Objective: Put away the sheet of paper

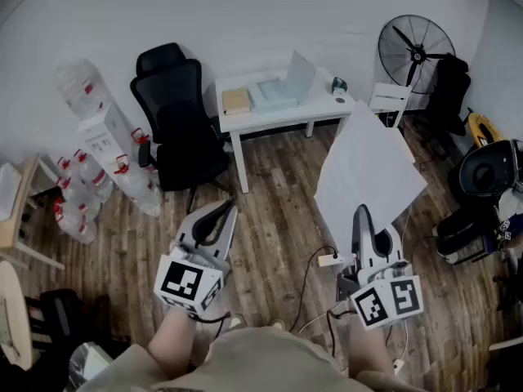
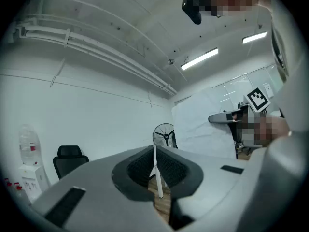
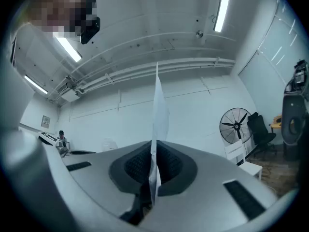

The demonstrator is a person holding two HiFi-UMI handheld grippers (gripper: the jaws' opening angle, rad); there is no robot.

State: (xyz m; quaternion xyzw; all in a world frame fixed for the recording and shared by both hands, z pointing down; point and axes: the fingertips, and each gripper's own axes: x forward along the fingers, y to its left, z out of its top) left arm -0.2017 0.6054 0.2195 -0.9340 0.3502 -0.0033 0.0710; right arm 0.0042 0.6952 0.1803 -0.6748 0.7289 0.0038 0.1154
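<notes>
**Right tongs pinch the paper, left tongs closed and empty**

Nearest the camera, the person's two forearms reach forward over a wood plank floor (image 1: 278, 211). The left gripper (image 1: 229, 209) is held low on the left and aims toward the far table. Its jaws are drawn together at the tips with nothing between them, and only a sliver of floor shows through the slit lower down. The right gripper (image 1: 360, 212) is on the right, about level with the left one. Its jaws are clamped on the near edge of the sheet of paper (image 1: 368, 166). The right gripper view shows the sheet edge-on, rising straight up out of the pads.

On the floor between the two grippers lies a white plug block (image 1: 329, 260) with dark cables trailing toward the person.

The sheet hangs in the air above the floor. It fans out from the right gripper toward the far right, and its far corner overlaps the right end of the white table (image 1: 245, 122).

Further out, a black office chair (image 1: 176, 113) stands just left of the table. A cluster of water bottles (image 1: 82, 198) sits on the floor at the far left. On the table are a brown box (image 1: 236, 100) and a pale tray (image 1: 274, 95).

Farthest away, at the right against the wall, stands a round fan (image 1: 417, 51).
</notes>
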